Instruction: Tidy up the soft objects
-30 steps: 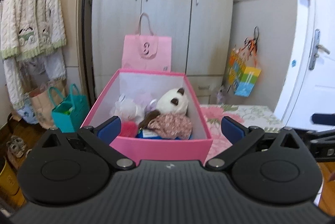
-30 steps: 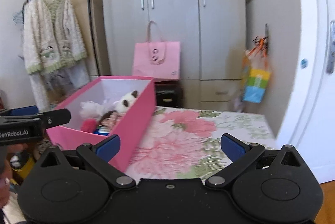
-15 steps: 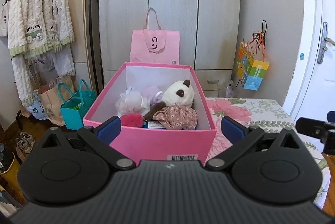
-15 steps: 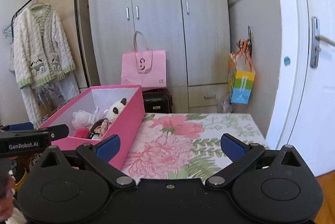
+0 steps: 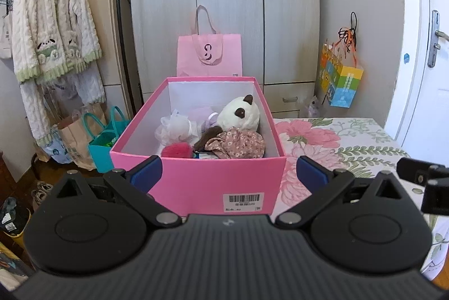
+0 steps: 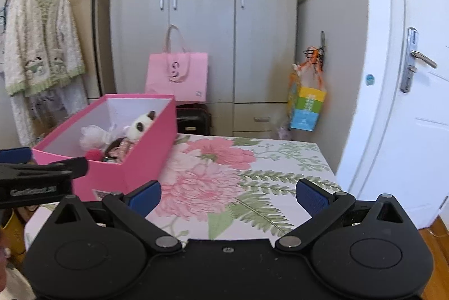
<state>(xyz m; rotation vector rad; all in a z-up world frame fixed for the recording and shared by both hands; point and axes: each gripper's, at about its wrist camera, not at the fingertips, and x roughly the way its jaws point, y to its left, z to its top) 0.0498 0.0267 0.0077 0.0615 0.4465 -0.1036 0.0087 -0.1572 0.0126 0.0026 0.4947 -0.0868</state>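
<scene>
Both the left gripper (image 5: 227, 172) and right gripper (image 6: 228, 195) hang empty, jaws spread. Beyond them the pink box (image 5: 196, 182) sits on the floral bed (image 6: 252, 182), holding a panda (image 5: 238, 115), pompom (image 5: 176, 150) and puff (image 5: 175, 130): likely light and squashy, best pinched mid-body.

A barcode label (image 5: 243, 202) on the pink box (image 5: 196, 182) reads "40".

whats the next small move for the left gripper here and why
Probably ease the left gripper forward and down over the pink box toward the panda plush. Its fingers are spread wide and hold nothing, the box stands open right ahead, and the plush lies on top of the pile, uncovered.
</scene>
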